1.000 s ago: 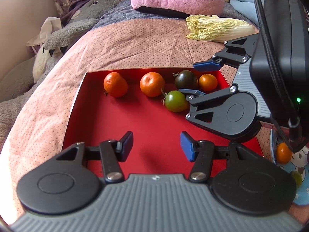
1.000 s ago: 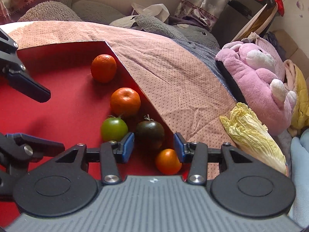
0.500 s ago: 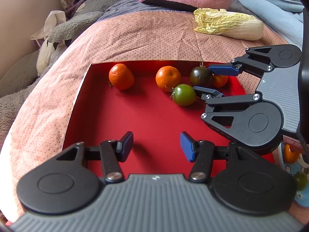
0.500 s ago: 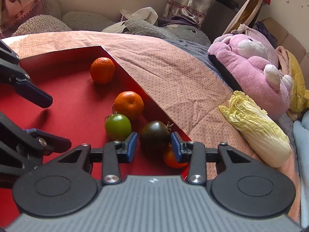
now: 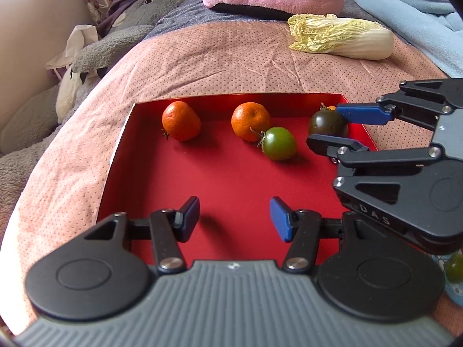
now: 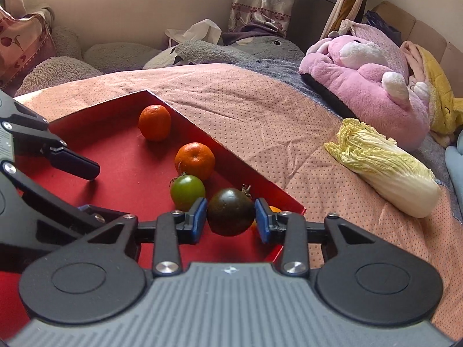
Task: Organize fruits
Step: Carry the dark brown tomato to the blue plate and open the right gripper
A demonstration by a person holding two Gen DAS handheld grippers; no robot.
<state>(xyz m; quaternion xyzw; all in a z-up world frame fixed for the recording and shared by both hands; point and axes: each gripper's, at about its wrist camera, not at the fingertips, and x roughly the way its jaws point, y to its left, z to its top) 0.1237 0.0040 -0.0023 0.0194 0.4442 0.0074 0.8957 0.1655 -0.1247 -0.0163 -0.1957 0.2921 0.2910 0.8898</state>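
Note:
A red tray (image 5: 220, 185) lies on the bed and holds two oranges (image 5: 181, 121) (image 5: 250, 121), a green tomato (image 5: 279, 143) and a dark tomato (image 5: 327, 123). In the right wrist view my right gripper (image 6: 231, 217) has its blue pads touching both sides of the dark tomato (image 6: 230, 211) near the tray's corner (image 6: 301, 209). A small orange fruit (image 6: 273, 209) is mostly hidden behind it. The green tomato (image 6: 187, 190) sits just left. My left gripper (image 5: 234, 217) is open and empty over the tray's near part.
A napa cabbage (image 5: 341, 36) lies on the pink dotted bedcover (image 5: 202, 66) beyond the tray. A pink plush toy (image 6: 373, 78) and a grey plush (image 5: 115, 43) lie further back. A patterned mat with a green fruit (image 5: 454, 266) shows at the right edge.
My right gripper has moved forward around the dark tomato and its pads have closed in to the tomato's sides. The left gripper has drawn back a little and stays open.

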